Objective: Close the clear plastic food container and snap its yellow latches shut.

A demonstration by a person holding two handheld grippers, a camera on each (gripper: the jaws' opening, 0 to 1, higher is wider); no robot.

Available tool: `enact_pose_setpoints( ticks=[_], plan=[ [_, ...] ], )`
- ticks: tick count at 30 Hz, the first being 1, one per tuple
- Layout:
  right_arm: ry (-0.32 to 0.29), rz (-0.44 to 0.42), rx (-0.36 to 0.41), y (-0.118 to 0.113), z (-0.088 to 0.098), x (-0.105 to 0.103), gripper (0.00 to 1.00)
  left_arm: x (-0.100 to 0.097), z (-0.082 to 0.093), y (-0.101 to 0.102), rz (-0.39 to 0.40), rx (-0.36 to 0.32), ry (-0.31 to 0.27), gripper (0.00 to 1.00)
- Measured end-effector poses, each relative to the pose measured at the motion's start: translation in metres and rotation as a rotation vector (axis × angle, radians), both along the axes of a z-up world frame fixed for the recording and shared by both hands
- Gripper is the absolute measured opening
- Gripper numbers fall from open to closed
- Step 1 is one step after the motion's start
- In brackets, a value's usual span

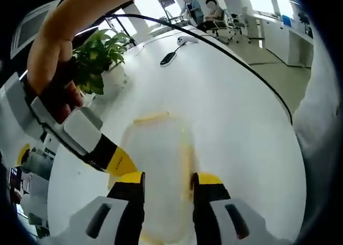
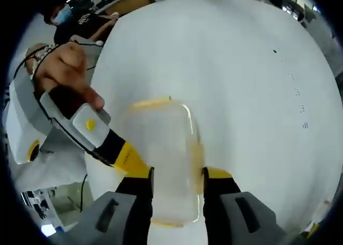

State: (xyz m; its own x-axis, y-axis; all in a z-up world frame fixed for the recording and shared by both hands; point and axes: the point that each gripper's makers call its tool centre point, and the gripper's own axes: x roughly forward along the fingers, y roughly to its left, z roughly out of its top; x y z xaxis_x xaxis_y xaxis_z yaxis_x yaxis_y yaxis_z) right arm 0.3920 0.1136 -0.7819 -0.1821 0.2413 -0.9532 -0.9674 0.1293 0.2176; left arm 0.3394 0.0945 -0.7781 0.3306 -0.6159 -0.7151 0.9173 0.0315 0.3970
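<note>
Two grippers bracket one clear container (image 2: 163, 159) on the white table (image 2: 241, 68), and we judge the task well along: the lid appears seated on the box, though blur keeps us from confirming a full seal.

Yellow latches show at the far end (image 2: 151, 103) and along the side at 3 o'clock (image 2: 196, 154). Whether any is snapped down we cannot tell — the latching is what remains to verify or finish.

In the right gripper view, the right gripper (image 2: 177, 183) stands spread, jaws straddling the container's near end, apparently just beside its walls. The other gripper enters from 9 o'clock, held by a hand (image 2: 67, 73).

In the left gripper view, the left gripper (image 1: 168, 187) is likewise spread over the container (image 1: 161, 159) — a plant (image 1: 99, 57) stands at 10 o'clock.
</note>
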Motion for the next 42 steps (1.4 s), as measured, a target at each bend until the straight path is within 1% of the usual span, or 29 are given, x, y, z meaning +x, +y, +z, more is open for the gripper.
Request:
enact_pose_setpoints(
  ticks=[3,6,10,16,17,18,20,24,26,27,29,32,39,42],
  plan=[
    [-0.002,0.0,-0.017,0.0011,-0.0004,-0.0013,0.33,-0.0009,-0.0008,-0.0003,0.004,0.015,-0.013,0.27],
    [0.002,-0.006,-0.025,0.0014,-0.0007,-0.0012,0.32,-0.0005,-0.0008,0.0011,0.004,0.007,-0.015,0.27],
    [0.008,-0.011,-0.029,0.0005,-0.0009,-0.0018,0.32,0.0001,-0.0008,0.001,0.004,0.0,-0.023,0.26],
    [0.007,-0.019,-0.021,0.0015,-0.0013,-0.0015,0.32,-0.0003,-0.0009,0.0005,0.006,0.01,-0.026,0.25],
    [0.006,-0.021,-0.024,0.0016,-0.002,-0.0015,0.32,0.0001,-0.002,-0.0008,0.009,0.007,-0.031,0.24],
    [0.009,-0.025,-0.026,0.0018,-0.0019,-0.0013,0.32,-0.0006,0.0008,-0.0008,-0.009,0.006,-0.042,0.24],
    [0.01,-0.024,-0.027,0.002,-0.002,-0.0011,0.32,-0.0001,0.002,0.0037,0.003,0.002,-0.031,0.24],
    [0.013,-0.02,-0.026,0.0019,-0.002,-0.001,0.32,0.0001,0.0022,0.0025,-0.007,0.0,-0.034,0.24],
    [0.025,-0.025,-0.021,0.0019,-0.0026,-0.0007,0.31,0.0,0.0016,0.0017,-0.009,0.003,-0.038,0.24],
    [0.039,-0.047,-0.025,0.0013,-0.0056,-0.0009,0.3,-0.0022,0.0009,0.0021,-0.008,0.005,-0.028,0.24],
    [0.042,-0.037,-0.02,0.0017,-0.0078,-0.0008,0.3,-0.0021,0.0013,0.0018,-0.01,0.005,-0.043,0.24],
    [0.042,-0.038,0.004,0.0017,-0.0078,-0.0011,0.31,-0.0007,0.0023,0.0029,-0.009,-0.001,-0.039,0.24],
    [0.035,-0.016,-0.001,0.0061,-0.0085,-0.0039,0.31,-0.0019,0.0001,0.0013,-0.014,0.005,-0.042,0.25],
    [0.03,-0.024,0.011,0.0054,-0.0067,-0.0055,0.32,-0.0025,0.0003,0.0022,-0.015,-0.008,-0.036,0.26]
  ],
)
